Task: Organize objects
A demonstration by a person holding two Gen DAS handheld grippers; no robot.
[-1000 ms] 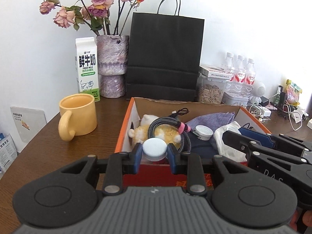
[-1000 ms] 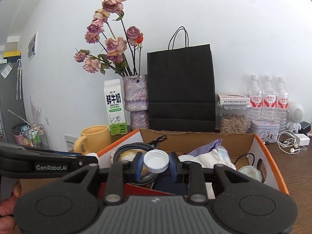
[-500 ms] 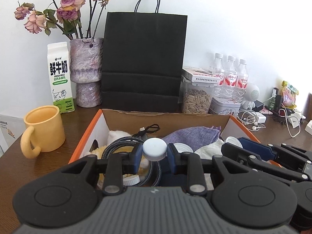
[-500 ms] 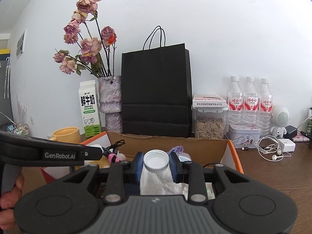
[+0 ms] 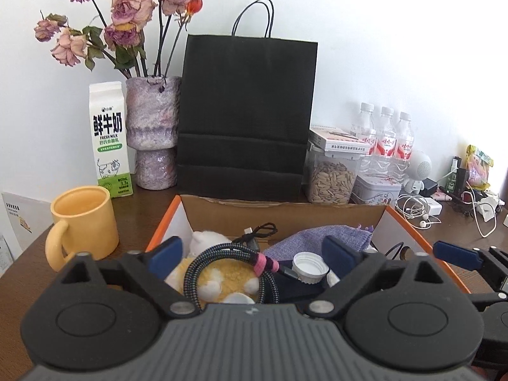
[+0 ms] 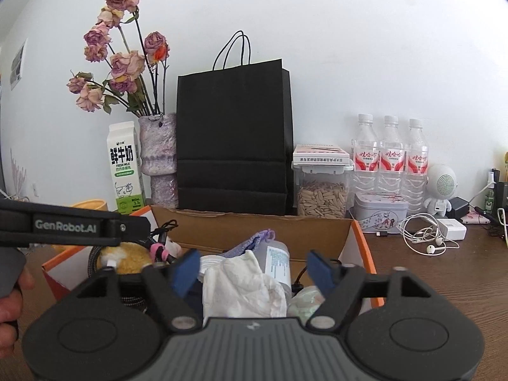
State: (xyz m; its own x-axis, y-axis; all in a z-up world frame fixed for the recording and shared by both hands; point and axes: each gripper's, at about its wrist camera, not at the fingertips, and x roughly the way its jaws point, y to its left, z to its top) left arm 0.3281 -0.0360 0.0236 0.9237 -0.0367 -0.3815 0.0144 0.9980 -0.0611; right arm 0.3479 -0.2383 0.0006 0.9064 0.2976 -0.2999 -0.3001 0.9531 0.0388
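claws both spread, empty, above cardboard box; braided cable coiled.

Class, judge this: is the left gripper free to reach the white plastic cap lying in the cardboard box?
Probably yes: the left gripper has its jaws wide open over the cardboard box, and the white plastic cap lies uncovered just ahead.

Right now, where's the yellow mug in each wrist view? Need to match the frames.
Left wrist: the yellow mug stands in full view at lower left, on the table left of the orange-edged box.
Right wrist: only the rim of the yellow mug shows at left, above the left gripper's arm.
Shared landmark: the milk carton, just behind the mug in both.
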